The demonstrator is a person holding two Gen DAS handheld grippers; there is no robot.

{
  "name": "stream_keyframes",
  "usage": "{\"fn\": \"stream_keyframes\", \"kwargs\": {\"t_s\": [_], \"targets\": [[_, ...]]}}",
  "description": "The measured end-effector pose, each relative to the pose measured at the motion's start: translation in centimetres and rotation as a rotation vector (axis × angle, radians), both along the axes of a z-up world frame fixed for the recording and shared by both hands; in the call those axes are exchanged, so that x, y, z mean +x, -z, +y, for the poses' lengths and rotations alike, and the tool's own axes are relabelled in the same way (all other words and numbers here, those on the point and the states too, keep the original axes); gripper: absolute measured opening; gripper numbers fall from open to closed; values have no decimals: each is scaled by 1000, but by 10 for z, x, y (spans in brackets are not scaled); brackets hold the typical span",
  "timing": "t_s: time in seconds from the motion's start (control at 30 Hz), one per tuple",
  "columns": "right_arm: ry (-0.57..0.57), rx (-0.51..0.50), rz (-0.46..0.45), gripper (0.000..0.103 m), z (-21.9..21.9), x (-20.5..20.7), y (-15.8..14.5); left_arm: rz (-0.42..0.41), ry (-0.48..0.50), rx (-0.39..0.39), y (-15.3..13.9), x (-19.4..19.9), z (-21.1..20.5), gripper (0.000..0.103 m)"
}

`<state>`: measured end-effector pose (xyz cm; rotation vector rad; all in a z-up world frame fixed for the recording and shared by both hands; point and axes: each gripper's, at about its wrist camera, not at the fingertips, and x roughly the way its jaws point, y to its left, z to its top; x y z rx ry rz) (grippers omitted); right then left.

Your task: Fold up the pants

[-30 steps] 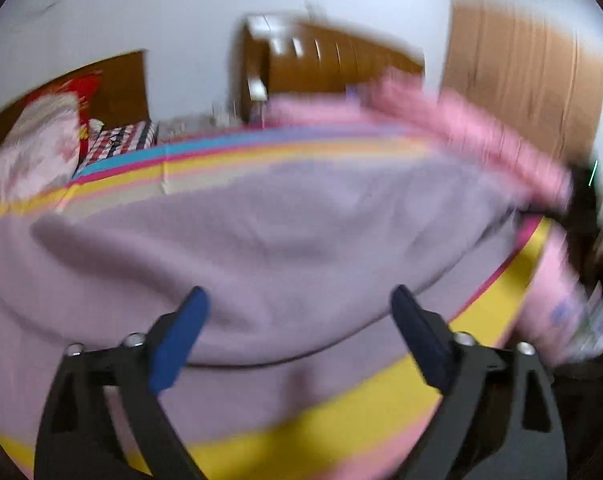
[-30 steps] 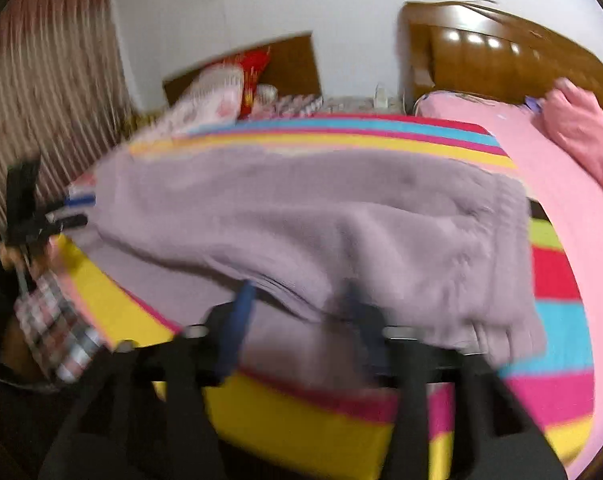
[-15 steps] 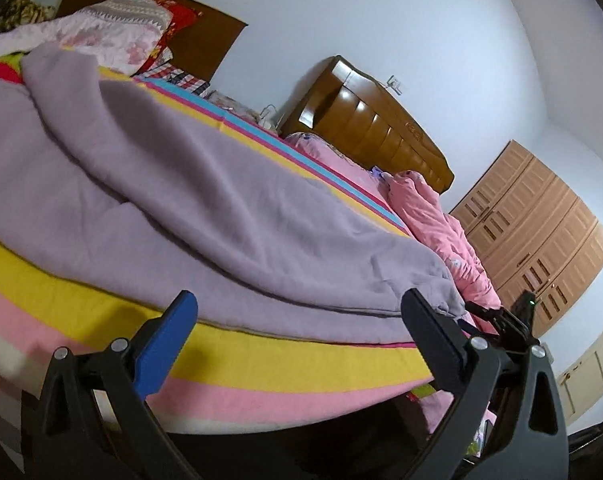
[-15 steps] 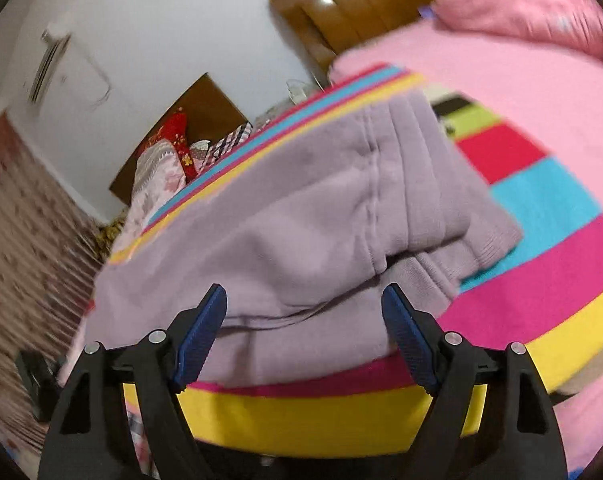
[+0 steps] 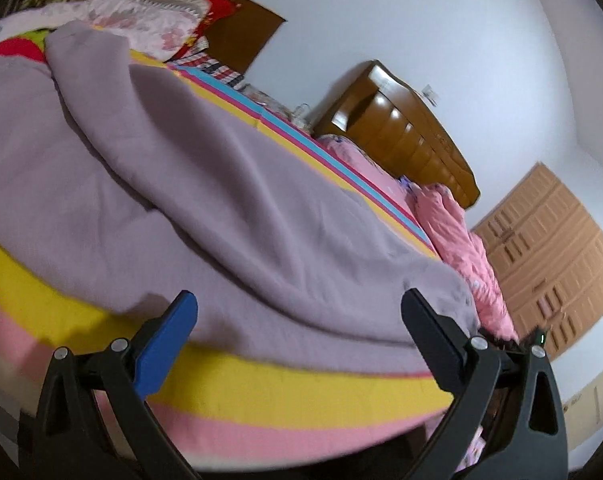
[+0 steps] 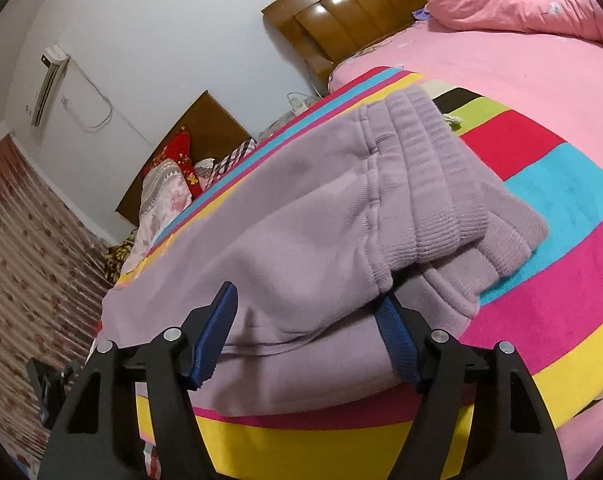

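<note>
The left tool (image 5: 299, 310) is spread wide, holding nothing, just short of the pants (image 5: 221, 200). The right tool (image 6: 309, 308) is also spread, its fingers straddling a fold beside the waistband (image 6: 433, 168). The lilac pants lie flat on a striped blanket (image 6: 549, 264) on the bed.

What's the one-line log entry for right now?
pants: on striped blanket | left gripper: jaws open, empty | right gripper: jaws open, straddling fabric near waistband

Soft indoor light, glare on the headboard (image 6: 353, 4), strong fisheye bending, slight blur low down
</note>
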<state>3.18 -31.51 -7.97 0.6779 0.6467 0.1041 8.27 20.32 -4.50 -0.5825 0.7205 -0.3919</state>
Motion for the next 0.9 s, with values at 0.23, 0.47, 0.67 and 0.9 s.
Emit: {"fn": "stream_keyframes", "kwargs": {"t_s": [0.23, 0.47, 0.67, 0.9], "targets": [[-5, 10, -12, 68, -1, -2, 1, 103, -76, -21, 10, 39, 6, 86], [35, -43, 1, 36, -2, -3, 5, 154, -70, -18, 22, 49, 8, 4], [-5, -122, -41, 20, 0, -1, -23, -40, -60, 52, -25, 24, 6, 3], [1, -137, -110, 19, -15, -17, -53, -96, -18, 116, -48, -18, 7, 4]]}}
